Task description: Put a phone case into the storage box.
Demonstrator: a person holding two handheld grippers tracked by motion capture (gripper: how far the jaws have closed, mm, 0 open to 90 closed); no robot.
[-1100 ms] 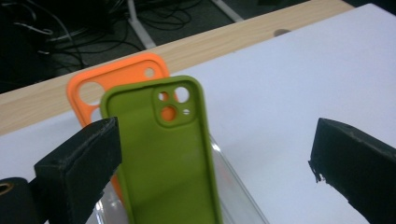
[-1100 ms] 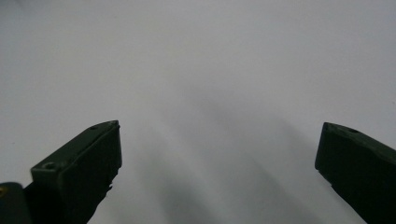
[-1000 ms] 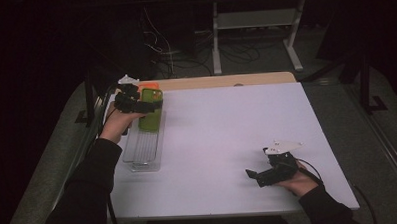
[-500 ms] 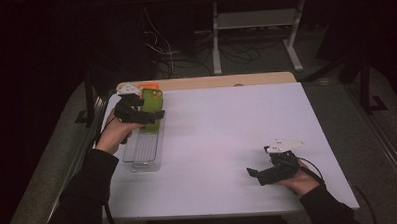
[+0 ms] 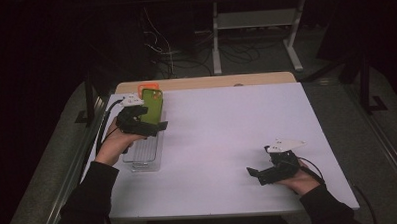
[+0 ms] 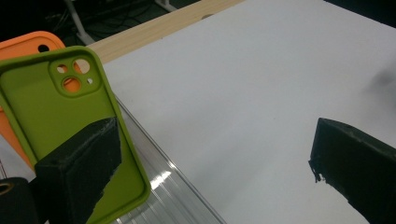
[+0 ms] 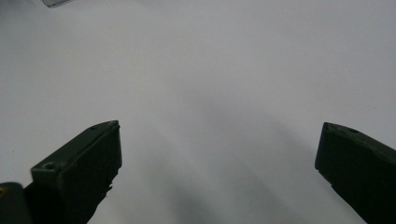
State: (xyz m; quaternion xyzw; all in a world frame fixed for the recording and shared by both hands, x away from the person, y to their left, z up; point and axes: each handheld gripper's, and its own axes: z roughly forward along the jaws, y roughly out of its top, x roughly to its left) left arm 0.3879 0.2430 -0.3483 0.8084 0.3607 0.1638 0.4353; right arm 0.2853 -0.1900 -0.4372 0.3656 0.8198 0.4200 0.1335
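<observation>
The left hand-held gripper [image 5: 148, 123] is hovering over a clear tray [image 5: 147, 155] at the bench's [image 5: 227, 136] left edge, jaws spread wide and gripping nothing; a green phone case [image 6: 70, 121] is standing upright in the tray's far end, with one jaw showing in front of it in the left gripper view; an orange case [image 6: 18, 51] is standing just behind the green one; the right hand-held gripper [image 5: 261, 174] is resting near the bench's front right, jaws likewise parted and empty.

A white table top [image 5: 227, 131] with a wooden far edge [image 5: 205, 82]; beyond, a metal stand [image 5: 256, 20] and cables [image 5: 169, 53].
</observation>
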